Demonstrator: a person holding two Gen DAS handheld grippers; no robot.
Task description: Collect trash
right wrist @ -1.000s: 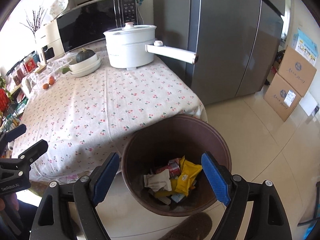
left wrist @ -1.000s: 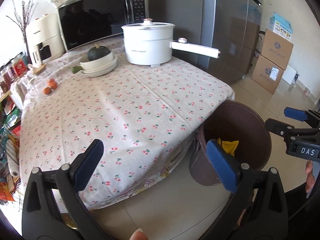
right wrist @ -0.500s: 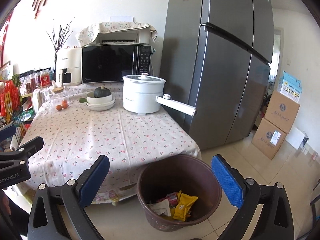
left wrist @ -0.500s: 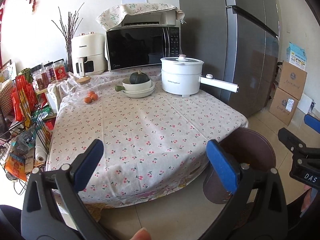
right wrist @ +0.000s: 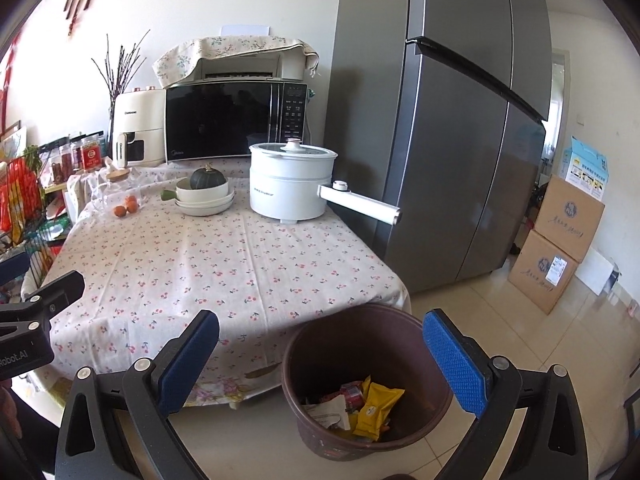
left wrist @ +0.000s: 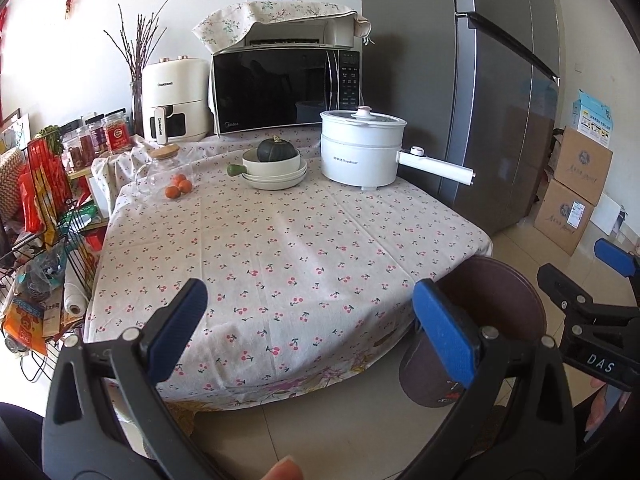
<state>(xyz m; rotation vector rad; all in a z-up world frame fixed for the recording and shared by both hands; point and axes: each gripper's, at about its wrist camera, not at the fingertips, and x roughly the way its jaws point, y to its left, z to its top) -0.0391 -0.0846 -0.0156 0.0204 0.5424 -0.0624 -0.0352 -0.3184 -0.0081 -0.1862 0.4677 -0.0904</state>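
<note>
A brown trash bin (right wrist: 320, 344) stands on the floor at the table's near right corner; it also shows in the left wrist view (left wrist: 504, 304). Inside lie wrappers, among them a yellow packet (right wrist: 374, 410) and white paper (right wrist: 326, 410). My right gripper (right wrist: 320, 364) is open and empty, held back from and above the bin. My left gripper (left wrist: 310, 330) is open and empty, in front of the table's near edge, left of the bin. The table (left wrist: 280, 248) has a cherry-print cloth.
On the table's far side stand a white electric pot (left wrist: 362, 150) with a long handle, a bowl with a green squash (left wrist: 276, 160), oranges (left wrist: 178, 188), a microwave (left wrist: 280, 88) and an air fryer (left wrist: 174, 100). A grey fridge (right wrist: 440, 120), cardboard boxes (right wrist: 560, 244) and a wire rack (left wrist: 44, 220) flank the table.
Both grippers have pulled back and risen away from the bin and table, so the whole table and back wall now show. Both stay open and empty.
</note>
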